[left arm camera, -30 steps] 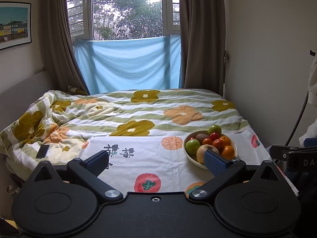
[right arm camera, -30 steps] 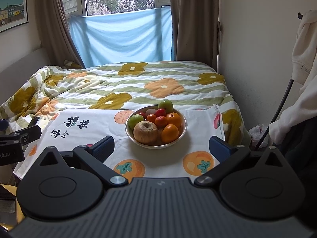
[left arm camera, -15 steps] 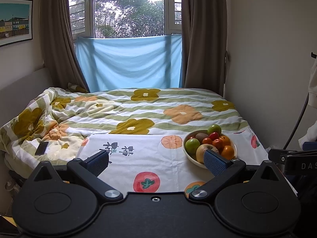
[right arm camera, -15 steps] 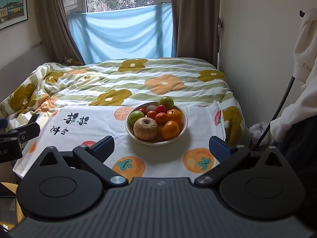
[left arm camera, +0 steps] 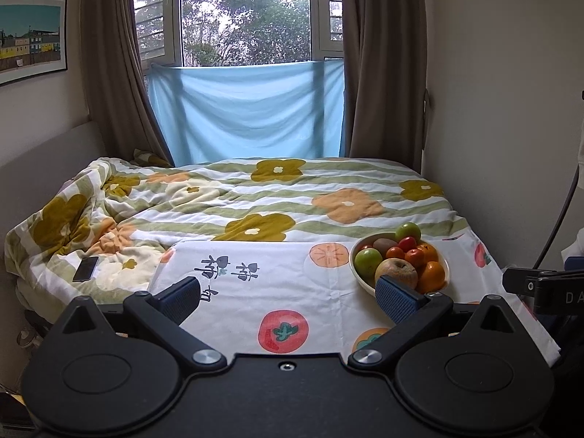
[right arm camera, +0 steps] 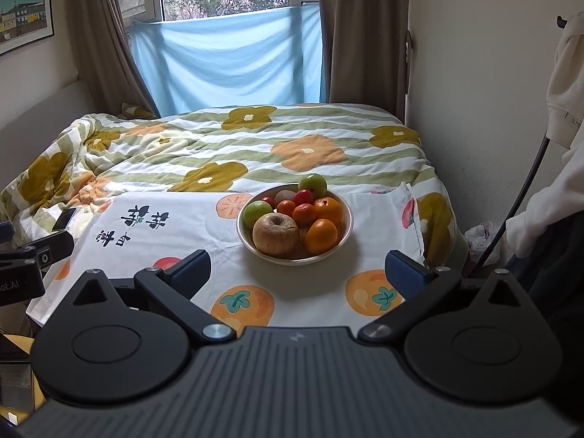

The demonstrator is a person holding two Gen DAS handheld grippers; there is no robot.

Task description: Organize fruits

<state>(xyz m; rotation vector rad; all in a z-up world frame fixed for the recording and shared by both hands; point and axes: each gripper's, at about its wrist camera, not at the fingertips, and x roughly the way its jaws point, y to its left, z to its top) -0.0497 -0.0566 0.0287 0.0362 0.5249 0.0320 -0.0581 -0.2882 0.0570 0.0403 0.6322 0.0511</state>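
Both grippers hold nothing, jaws spread wide: the left gripper (left arm camera: 288,294) and the right gripper (right arm camera: 297,273), each with ribbed blue pads. One left pad hides the bowl's (left arm camera: 356,273) near rim at three o'clock. On the smooth persimmon-print cloth (right arm camera: 175,233), the round pale bowl (right arm camera: 348,224) heaps fruit at twelve o'clock: a wrinkled brown apple (right arm camera: 275,233), glossy oranges (right arm camera: 321,235), green apples (right arm camera: 257,213). Behind lies a rumpled floral quilt (right arm camera: 255,153).

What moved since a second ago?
Only the views shifted slightly: the left claw tilted up a little, and the right claw drew back a touch from the bowl. Nothing was grabbed or let go. Both claws stay open, the fruit stays in the bowl, and the phone stays on the quilt.
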